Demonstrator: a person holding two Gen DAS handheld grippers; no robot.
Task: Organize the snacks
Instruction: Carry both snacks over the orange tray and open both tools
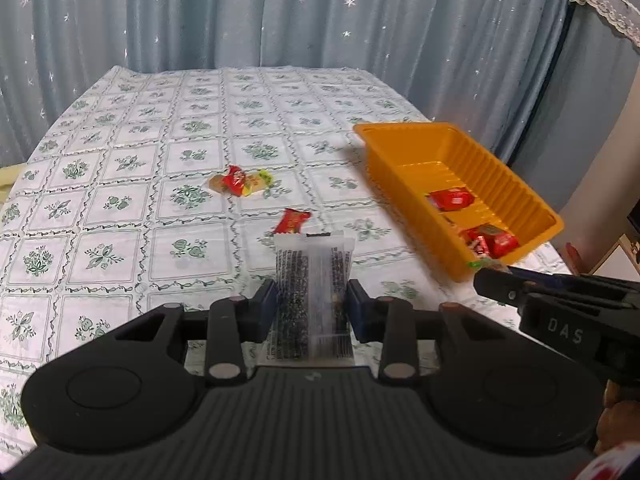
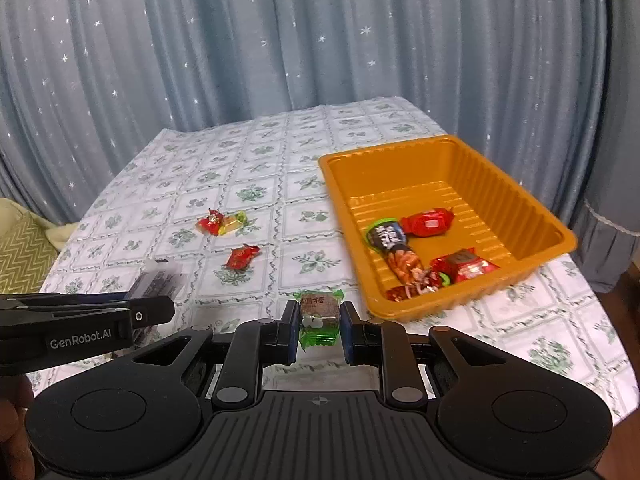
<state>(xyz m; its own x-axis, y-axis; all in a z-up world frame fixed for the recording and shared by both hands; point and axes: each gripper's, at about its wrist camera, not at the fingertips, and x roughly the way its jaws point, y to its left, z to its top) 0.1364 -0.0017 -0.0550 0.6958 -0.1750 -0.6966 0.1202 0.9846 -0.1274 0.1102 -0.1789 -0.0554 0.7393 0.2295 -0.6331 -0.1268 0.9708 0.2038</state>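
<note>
My left gripper (image 1: 312,296) is shut on a clear packet of dark seaweed snack (image 1: 310,280), held above the table. My right gripper (image 2: 319,320) is shut on a small green-wrapped brown candy (image 2: 319,314), just left of the orange tray's near corner. The orange tray (image 2: 532,208) holds red-wrapped candies (image 2: 428,222) and a long dark-and-orange snack packet (image 2: 394,250). On the cloth lie a lone red candy (image 2: 242,257) and a small cluster of red and yellow candies (image 2: 222,222). The left gripper (image 2: 152,314) shows at the left of the right wrist view, and the right gripper (image 1: 492,280) at the right of the left wrist view.
The table (image 1: 120,140) wears a white cloth with green flower squares. Blue star-patterned curtains (image 1: 280,12) hang close behind it. A green zigzag cushion (image 2: 20,252) sits past the table's left edge. A person's hand (image 2: 14,432) shows at the lower left.
</note>
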